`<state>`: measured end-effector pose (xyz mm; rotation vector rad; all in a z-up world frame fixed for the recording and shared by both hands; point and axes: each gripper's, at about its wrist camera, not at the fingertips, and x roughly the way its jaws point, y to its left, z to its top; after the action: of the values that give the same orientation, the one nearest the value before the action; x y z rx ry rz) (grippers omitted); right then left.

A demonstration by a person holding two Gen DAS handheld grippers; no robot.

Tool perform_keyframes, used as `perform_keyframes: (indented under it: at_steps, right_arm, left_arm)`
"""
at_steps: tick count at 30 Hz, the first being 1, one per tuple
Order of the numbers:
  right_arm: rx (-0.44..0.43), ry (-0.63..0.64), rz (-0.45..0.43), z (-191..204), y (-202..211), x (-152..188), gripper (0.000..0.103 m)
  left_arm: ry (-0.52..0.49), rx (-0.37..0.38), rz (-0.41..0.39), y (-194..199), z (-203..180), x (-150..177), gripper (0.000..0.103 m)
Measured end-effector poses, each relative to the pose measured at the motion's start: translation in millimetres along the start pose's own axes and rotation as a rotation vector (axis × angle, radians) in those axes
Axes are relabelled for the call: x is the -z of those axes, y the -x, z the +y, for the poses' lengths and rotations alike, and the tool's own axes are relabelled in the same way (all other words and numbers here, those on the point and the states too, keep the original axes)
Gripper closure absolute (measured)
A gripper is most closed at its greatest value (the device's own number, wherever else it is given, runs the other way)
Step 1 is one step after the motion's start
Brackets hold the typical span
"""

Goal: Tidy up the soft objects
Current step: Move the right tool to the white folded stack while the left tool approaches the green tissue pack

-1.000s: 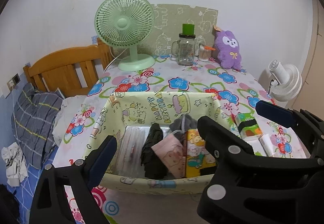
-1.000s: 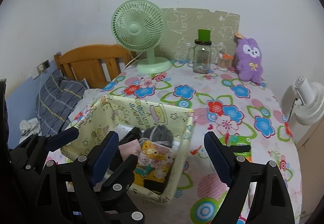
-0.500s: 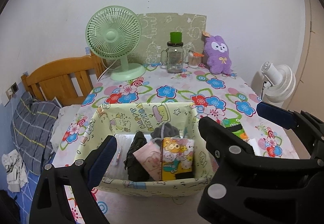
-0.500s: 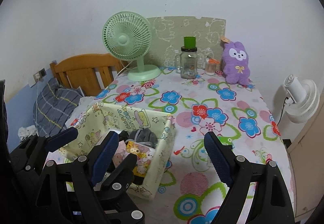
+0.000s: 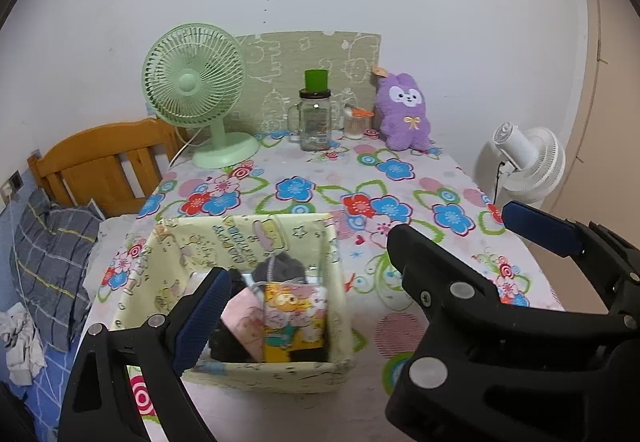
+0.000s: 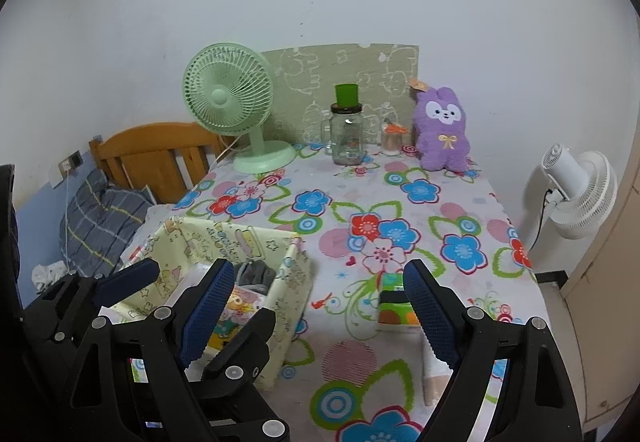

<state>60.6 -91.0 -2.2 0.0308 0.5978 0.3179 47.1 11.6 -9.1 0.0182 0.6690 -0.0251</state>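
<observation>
A pale yellow fabric storage box [image 5: 256, 238] [image 6: 224, 238] stands on the flowered table. It holds upright folded soft items: a yellow cartoon-print piece [image 5: 294, 316], a pink piece [image 5: 244, 316], dark pieces and a grey piece [image 5: 280, 266]. A purple plush rabbit [image 5: 404, 112] [image 6: 442, 130] sits at the far edge. My left gripper [image 5: 360, 282] is open and empty above the box's near right side. My right gripper [image 6: 320, 306] is open and empty over the table right of the box. A green packet [image 6: 394, 298] and a pale folded piece [image 6: 434, 374] lie by its right finger.
A green desk fan [image 5: 196, 90], a glass jar with green lid [image 5: 316, 114] and a small container [image 5: 356, 122] stand along the back. A white fan [image 5: 524, 166] stands off the table's right edge. A wooden headboard [image 5: 104, 158] and bedding [image 5: 48, 262] lie left.
Both grippers have pulled back and risen, so the box looks smaller and farther. Both stay open and empty. The box's contents have not moved.
</observation>
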Motion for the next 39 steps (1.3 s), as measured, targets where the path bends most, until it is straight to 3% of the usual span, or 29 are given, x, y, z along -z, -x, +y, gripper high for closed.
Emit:
perform_keyframes:
  at_steps: [18,39]
  right_arm:
    - [0.056,-0.039,-0.007,-48,11,12,0.014]
    - [0.086,-0.083,0.063,-94,-10,53,0.014]
  left_arm:
    - [-0.053,0.033,-0.021,-6,-52,3,0.008]
    - [-0.064,0.092,0.095,-46,-91,33,0.007]
